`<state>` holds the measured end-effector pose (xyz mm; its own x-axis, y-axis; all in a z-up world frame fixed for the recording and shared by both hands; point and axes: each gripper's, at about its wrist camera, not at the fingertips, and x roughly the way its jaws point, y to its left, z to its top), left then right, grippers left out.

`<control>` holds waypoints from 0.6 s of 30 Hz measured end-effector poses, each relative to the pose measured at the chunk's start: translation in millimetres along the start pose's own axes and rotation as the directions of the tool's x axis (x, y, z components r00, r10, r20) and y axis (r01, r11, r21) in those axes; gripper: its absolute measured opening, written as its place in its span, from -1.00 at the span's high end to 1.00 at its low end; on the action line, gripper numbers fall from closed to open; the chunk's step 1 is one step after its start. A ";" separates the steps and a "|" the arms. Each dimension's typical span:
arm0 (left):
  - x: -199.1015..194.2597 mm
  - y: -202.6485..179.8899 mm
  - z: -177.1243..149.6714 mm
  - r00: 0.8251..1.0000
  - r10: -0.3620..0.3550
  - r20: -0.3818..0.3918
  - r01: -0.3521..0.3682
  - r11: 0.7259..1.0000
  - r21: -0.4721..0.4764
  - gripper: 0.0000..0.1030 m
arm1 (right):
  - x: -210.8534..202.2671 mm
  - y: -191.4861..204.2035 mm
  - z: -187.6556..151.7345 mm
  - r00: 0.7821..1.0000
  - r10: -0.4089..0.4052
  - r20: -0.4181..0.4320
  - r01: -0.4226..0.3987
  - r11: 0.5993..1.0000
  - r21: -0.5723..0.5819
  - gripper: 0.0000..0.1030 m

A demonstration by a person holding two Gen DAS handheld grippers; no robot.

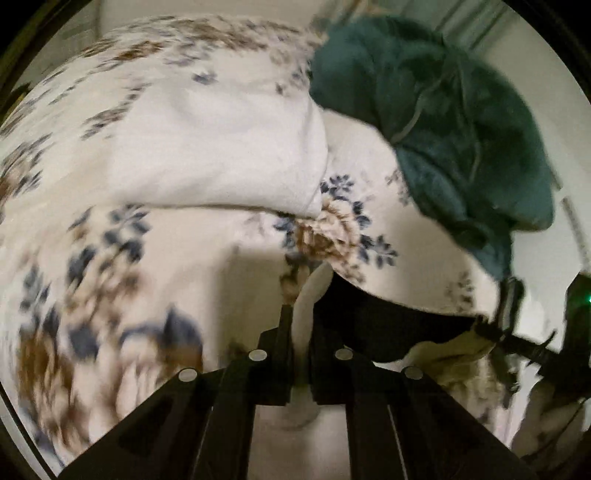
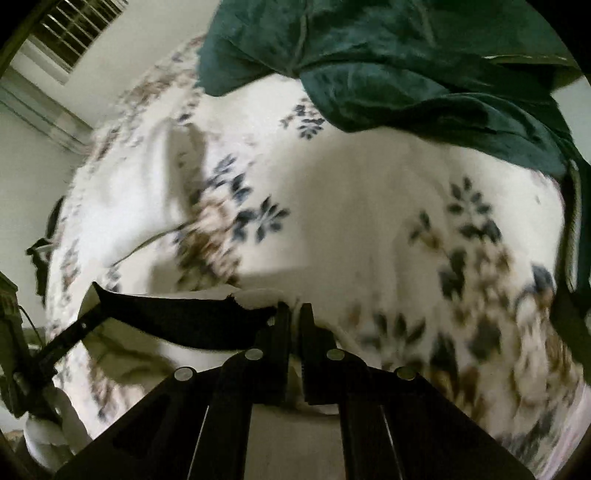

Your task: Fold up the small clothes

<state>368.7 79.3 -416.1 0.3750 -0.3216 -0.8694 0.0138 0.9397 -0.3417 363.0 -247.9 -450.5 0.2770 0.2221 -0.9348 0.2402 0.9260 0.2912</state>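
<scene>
A small garment, white with a black band, hangs stretched between both grippers above the bed. In the left wrist view my left gripper [image 1: 301, 314] is shut on its white edge [image 1: 312, 291], and the black band [image 1: 388, 321] runs right to the other gripper [image 1: 491, 328]. In the right wrist view my right gripper [image 2: 294, 314] is shut on the garment's edge [image 2: 255, 297], and the black band [image 2: 177, 317] runs left to the other gripper [image 2: 86, 321]. A white folded cloth [image 1: 221, 155] lies on the bed ahead.
A floral white bedspread [image 1: 129, 258] fills both views and shows in the right wrist view [image 2: 369, 221]. A dark green garment pile [image 1: 443, 122] lies at the far right, and shows at the top of the right wrist view [image 2: 406, 62]. A wall and window blinds [image 2: 70, 26] stand at the left.
</scene>
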 end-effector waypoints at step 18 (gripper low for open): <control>-16.7 57.6 -216.9 0.950 0.077 -0.303 -0.125 0.982 -0.141 0.54 | 4.8 -51.6 -232.2 0.934 -0.050 -0.355 0.004 0.991 -0.131 0.42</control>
<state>162.2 113.6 -498.6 0.0767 -0.2681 -0.9603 -0.1637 0.9467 -0.2774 135.9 -223.8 -517.2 -0.0834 0.2691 -0.9595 0.1170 0.9588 0.2587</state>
